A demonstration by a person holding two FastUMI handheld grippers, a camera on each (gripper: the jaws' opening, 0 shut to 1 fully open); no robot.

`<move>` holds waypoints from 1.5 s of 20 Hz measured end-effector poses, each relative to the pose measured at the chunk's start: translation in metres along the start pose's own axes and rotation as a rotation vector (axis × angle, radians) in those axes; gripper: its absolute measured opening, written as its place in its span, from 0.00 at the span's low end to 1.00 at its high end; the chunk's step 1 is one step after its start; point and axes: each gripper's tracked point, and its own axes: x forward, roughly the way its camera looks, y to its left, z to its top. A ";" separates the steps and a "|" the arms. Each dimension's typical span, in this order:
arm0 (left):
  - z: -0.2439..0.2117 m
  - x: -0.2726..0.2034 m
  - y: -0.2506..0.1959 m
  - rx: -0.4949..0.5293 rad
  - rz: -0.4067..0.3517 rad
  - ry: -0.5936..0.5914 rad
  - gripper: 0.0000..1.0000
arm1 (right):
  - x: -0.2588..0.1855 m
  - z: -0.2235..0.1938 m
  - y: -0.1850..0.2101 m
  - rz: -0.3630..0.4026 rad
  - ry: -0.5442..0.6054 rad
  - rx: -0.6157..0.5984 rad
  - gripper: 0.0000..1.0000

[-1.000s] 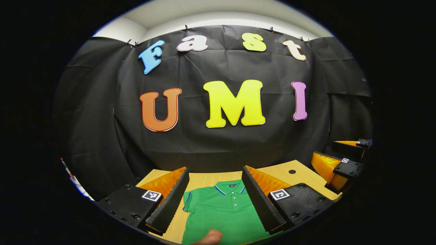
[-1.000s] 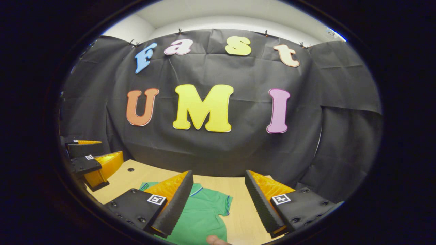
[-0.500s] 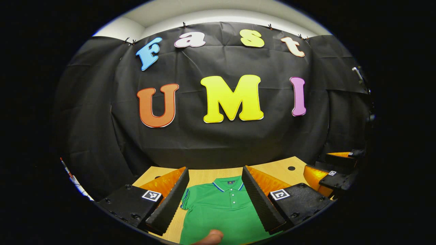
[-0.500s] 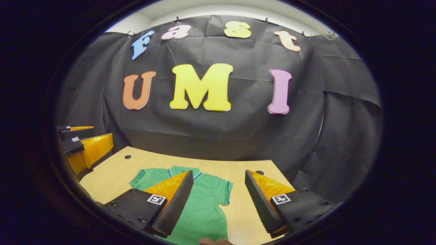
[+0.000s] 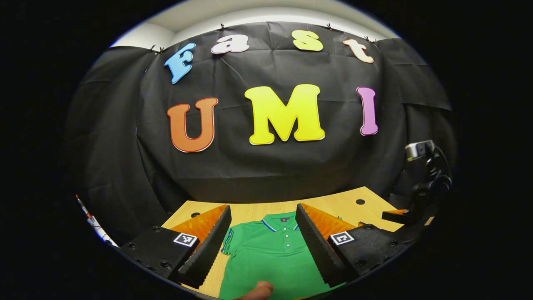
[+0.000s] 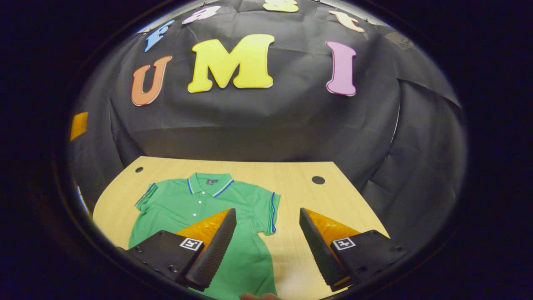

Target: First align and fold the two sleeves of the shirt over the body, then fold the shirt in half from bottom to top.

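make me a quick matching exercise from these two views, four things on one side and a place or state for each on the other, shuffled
Things:
1. green polo shirt
2. right gripper
3. shirt collar
4. wooden table

Places or states:
A. open, above the shirt's sleeve edge
B. spread flat, sleeves unfolded
C. bears the shirt, round holes near its far corners
D. at the shirt's far end, striped trim

Pairs: 1-B, 2-A, 3-D, 4-C

Shirt [image 6: 200, 208] flat beneath parted tool [image 6: 266, 246]
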 end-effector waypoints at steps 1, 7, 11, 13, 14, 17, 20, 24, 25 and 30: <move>-0.001 0.000 0.000 0.006 0.008 0.008 0.99 | 0.013 -0.008 -0.003 -0.005 0.023 0.002 0.96; -0.004 -0.002 0.000 0.022 0.045 0.033 1.00 | 0.088 -0.046 -0.015 -0.027 0.162 0.002 0.96; -0.023 -0.007 0.003 0.043 0.085 0.089 1.00 | 0.129 -0.063 -0.019 -0.030 0.218 0.006 0.95; -0.035 -0.011 0.004 0.046 0.100 0.123 1.00 | 0.147 -0.069 -0.019 -0.024 0.223 -0.003 0.95; -0.040 -0.014 0.004 0.048 0.108 0.137 1.00 | 0.154 -0.072 -0.016 -0.012 0.231 -0.009 0.96; -0.051 -0.020 0.005 0.054 0.124 0.166 1.00 | 0.166 -0.083 -0.016 -0.005 0.252 -0.023 0.95; -0.057 -0.025 0.006 0.057 0.128 0.175 1.00 | 0.167 -0.090 -0.010 0.005 0.276 0.009 0.82; -0.063 -0.028 0.007 0.051 0.134 0.190 1.00 | 0.166 -0.092 -0.014 -0.007 0.280 0.005 0.45; -0.065 -0.028 0.007 0.051 0.135 0.196 1.00 | 0.167 -0.091 -0.011 -0.004 0.283 0.019 0.28; -0.072 -0.029 0.010 0.045 0.141 0.216 1.00 | 0.166 -0.092 -0.009 -0.011 0.282 0.013 0.16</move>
